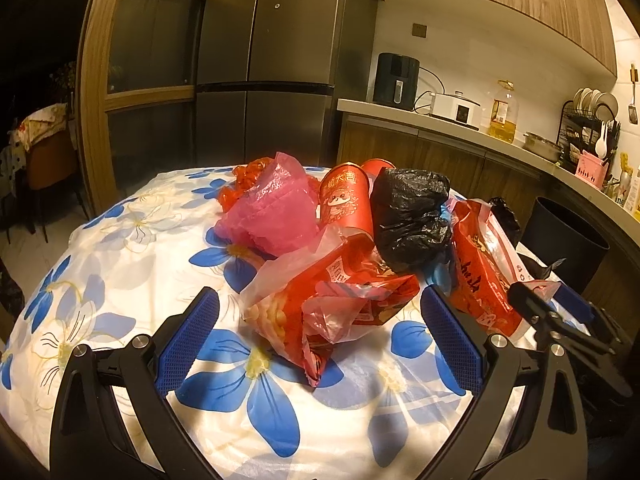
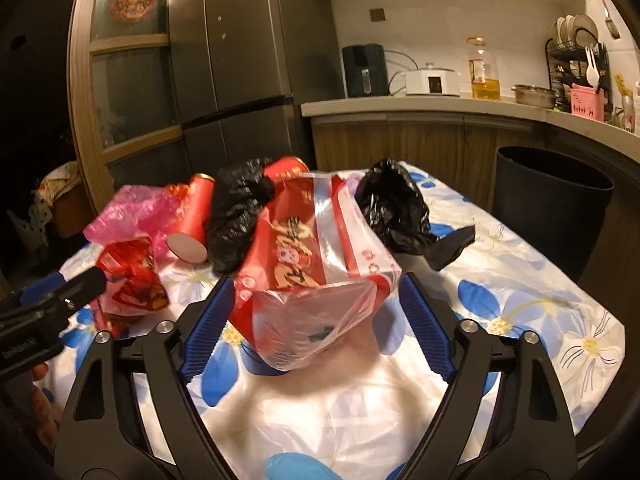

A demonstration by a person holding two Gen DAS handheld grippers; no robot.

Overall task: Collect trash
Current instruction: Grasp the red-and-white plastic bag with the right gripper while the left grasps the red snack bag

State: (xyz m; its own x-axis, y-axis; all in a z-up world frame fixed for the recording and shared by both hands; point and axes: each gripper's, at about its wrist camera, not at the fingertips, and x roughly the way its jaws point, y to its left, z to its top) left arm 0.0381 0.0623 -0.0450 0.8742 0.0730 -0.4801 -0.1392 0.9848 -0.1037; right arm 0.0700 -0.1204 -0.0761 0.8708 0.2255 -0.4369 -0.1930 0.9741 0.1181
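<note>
Trash lies heaped on a table with a blue-flower cloth (image 1: 120,248). My left gripper (image 1: 320,312) is open, its jaws on either side of a crumpled red and clear snack bag (image 1: 332,300). Behind it lie a pink bag (image 1: 272,212), a red paper cup (image 1: 348,204) and a black bag (image 1: 412,216). My right gripper (image 2: 316,304) is open around a red and clear plastic bag (image 2: 312,252). Another black bag (image 2: 396,208) lies beyond it. A dark trash bin (image 2: 552,204) stands past the table's right edge.
A grey fridge (image 1: 272,60) and a wooden cabinet (image 1: 148,60) stand behind the table. A counter (image 2: 440,102) holds an air fryer, a cooker, an oil bottle and a dish rack. A chair (image 1: 48,160) stands at far left.
</note>
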